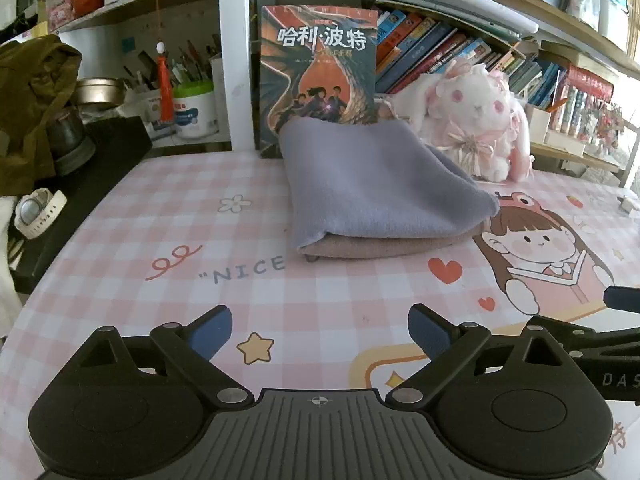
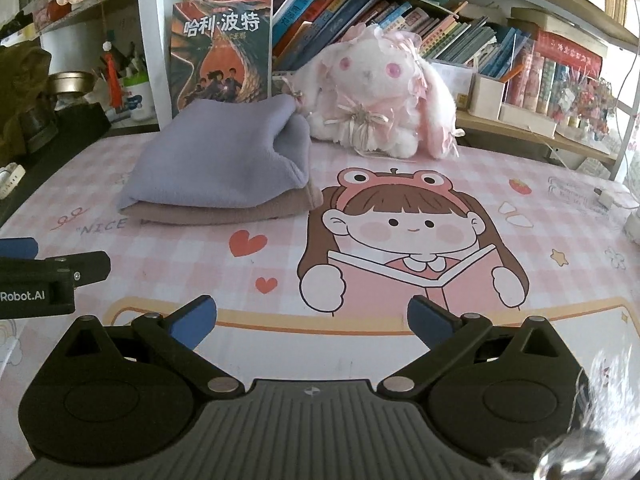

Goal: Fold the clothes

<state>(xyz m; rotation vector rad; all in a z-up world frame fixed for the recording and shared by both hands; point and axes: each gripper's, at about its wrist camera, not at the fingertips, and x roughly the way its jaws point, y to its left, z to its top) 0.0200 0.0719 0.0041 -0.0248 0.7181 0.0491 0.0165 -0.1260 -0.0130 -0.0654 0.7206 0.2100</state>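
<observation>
Left wrist view: left gripper [image 1: 320, 332] hovers above the pink checked mat [image 1: 160, 240], jaws spread wide, holding nothing. Right gripper [image 2: 312, 326] is likewise spread and empty. Folded lavender cloth [image 1: 380, 188] lies atop a folded tan cloth [image 1: 380, 246], near a book [image 1: 320, 64] and plush rabbit [image 1: 476, 120].

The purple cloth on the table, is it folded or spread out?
Folded. The purple cloth lies doubled over in a compact bundle, stacked on a folded brown cloth; neither gripper touches it.
</observation>
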